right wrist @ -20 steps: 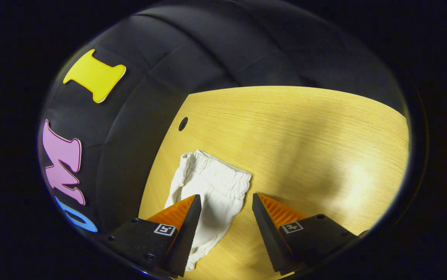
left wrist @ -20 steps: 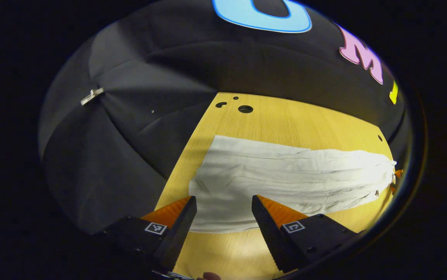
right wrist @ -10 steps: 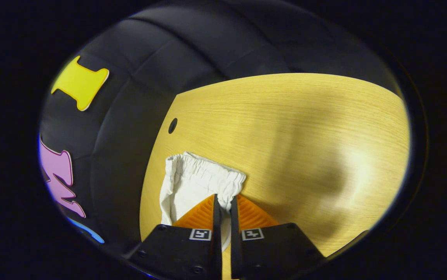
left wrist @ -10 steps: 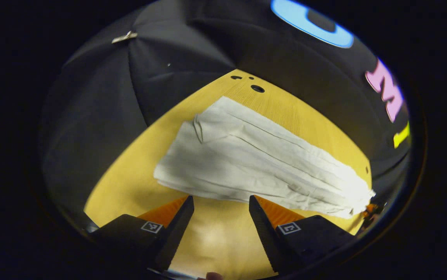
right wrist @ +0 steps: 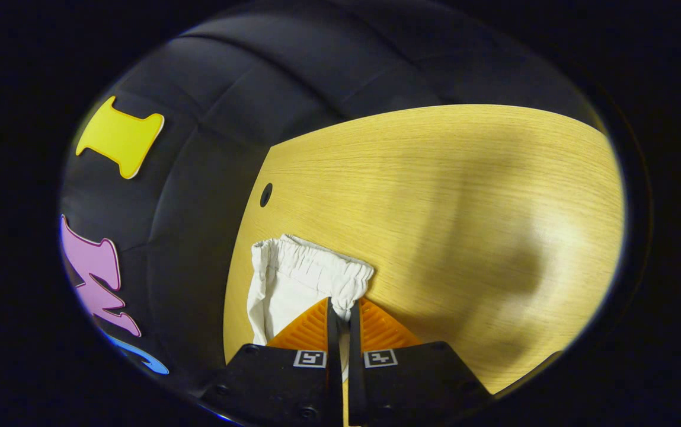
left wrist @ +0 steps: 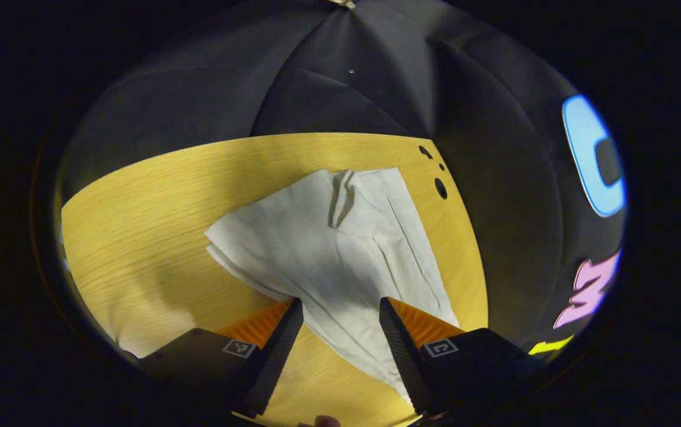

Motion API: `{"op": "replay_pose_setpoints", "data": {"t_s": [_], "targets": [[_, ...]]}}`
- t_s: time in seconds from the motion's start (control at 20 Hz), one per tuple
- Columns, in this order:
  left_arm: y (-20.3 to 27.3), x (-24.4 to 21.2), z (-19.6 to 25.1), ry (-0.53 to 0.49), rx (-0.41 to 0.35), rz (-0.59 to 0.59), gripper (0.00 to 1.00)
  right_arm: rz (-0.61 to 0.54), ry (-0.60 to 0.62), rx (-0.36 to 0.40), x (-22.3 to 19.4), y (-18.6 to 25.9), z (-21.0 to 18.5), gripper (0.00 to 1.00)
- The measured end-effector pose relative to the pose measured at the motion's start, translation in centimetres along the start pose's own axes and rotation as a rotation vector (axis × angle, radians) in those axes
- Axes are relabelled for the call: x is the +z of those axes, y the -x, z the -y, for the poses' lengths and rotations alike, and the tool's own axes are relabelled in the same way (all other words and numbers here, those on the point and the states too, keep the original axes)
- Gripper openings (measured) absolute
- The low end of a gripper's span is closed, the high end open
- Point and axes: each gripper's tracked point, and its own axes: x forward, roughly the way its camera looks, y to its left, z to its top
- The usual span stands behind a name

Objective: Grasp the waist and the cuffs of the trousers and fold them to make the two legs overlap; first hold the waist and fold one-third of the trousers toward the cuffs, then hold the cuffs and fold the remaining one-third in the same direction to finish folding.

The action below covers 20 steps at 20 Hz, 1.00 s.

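Right gripper view: fingers point(right wrist: 340, 308) pinch unlabelled trousers point(right wrist: 299, 284).

the trousers point(left wrist: 340, 237) are lying flat on the table point(left wrist: 138, 225), their legs reaching toward its far edge beside three holes point(left wrist: 440, 188). the waistband point(right wrist: 310, 270) is sitting near the table's left edge, just before another hole point(right wrist: 266, 194).

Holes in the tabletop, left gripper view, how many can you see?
3. They cluster at the table's far right corner, beside the trousers' cuff end: a large hole, a tiny hole above it, and a third hole nearest the edge. The cloth may hide others.
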Motion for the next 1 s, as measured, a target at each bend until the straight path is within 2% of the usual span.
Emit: {"op": "replay_pose_setpoints", "data": {"t_s": [0.15, 0.25, 0.3, 0.4, 0.5, 0.55, 0.7, 1.0], "targets": [[-0.5, 1.3, 1.1, 0.03, 0.001, 0.021, 0.87, -0.005, -0.008, 0.002, -0.1, 0.0, 0.1, 0.08], [-1.2, 1.6, 1.7, 0.022, 0.013, 0.033, 0.84, -0.008, -0.008, 0.001, -0.1, 0.0, 0.1, 0.08], [-2.1, 1.5, 1.4, 0.006, 0.038, 0.027, 0.8, -0.007, -0.005, 0.0, -0.1, 0.0, 0.1, 0.08], [-2.6, 1.3, 1.2, -0.01, 0.053, 0.012, 0.52, -0.008, 0.001, 0.0, -0.1, -0.1, 0.2, 0.08], [-2.8, 1.7, 1.9, 0.034, 0.009, 0.016, 0.23, -0.009, 0.003, -0.001, 0.0, -0.2, 0.0, 0.08], [-2.7, 1.9, 2.3, 0.075, -0.025, 0.026, 0.14, -0.011, 0.002, -0.002, 0.1, -0.1, -0.1, 0.08], [-3.7, 1.7, 3.1, 0.22, -0.098, 0.026, 0.07, 0.021, 0.04, 0.044, 0.7, 0.3, -0.9, 0.08], [-3.4, 1.5, 2.9, 0.19, -0.116, -0.002, 0.07, 0.127, 0.069, 0.242, 2.5, 3.9, -6.4, 0.08]]}}
